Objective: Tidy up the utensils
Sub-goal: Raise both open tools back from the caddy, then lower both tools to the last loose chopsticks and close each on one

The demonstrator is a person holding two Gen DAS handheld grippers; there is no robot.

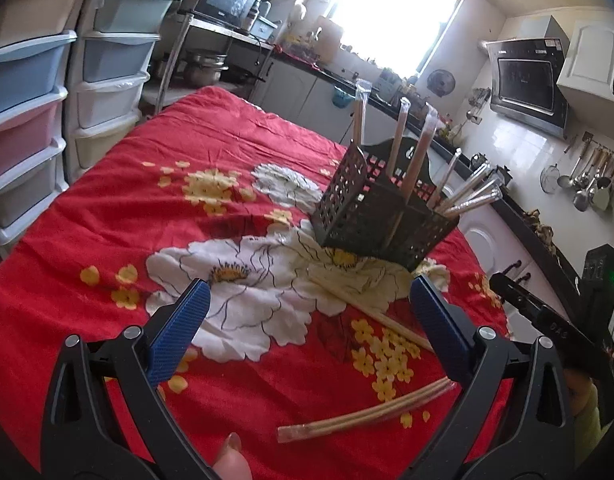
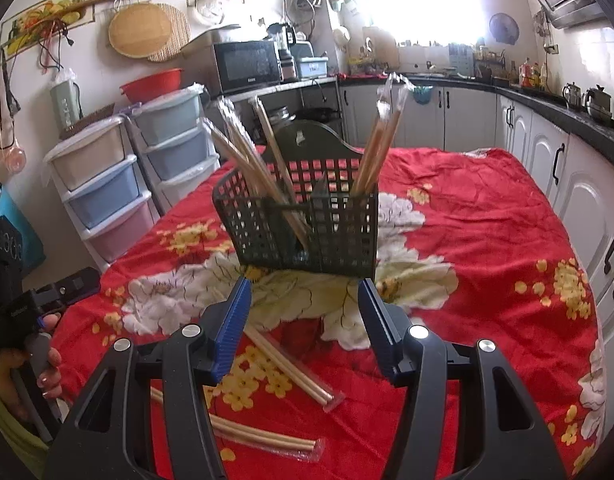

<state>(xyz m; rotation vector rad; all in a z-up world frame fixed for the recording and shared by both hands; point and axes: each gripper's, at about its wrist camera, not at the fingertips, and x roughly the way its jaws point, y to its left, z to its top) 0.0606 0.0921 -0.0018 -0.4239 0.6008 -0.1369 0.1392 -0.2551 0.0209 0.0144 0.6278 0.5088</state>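
A black perforated utensil holder [image 1: 379, 216] [image 2: 307, 220] stands on the red flowered cloth, with several wrapped chopstick pairs [image 1: 403, 136] [image 2: 383, 136] leaning out of its compartments. Two more wrapped pairs lie on the cloth in front of it. One pair [image 1: 371, 312] [image 2: 291, 364] lies diagonally and the other [image 1: 367, 410] [image 2: 267, 436] lies nearer to me. My left gripper [image 1: 311, 282] is open above the diagonal pair and holds nothing. My right gripper [image 2: 305, 286] is open too, just short of the holder, with nothing between its blue pads.
Stacked plastic drawers [image 1: 31, 92] [image 2: 103, 184] stand beyond the table's left side. White cabinets under a dark counter [image 2: 567, 168] run along the right. A hand on the left tool's handle [image 2: 47, 360] shows at the left edge. Bare cloth [image 1: 107, 208] spreads left of the holder.
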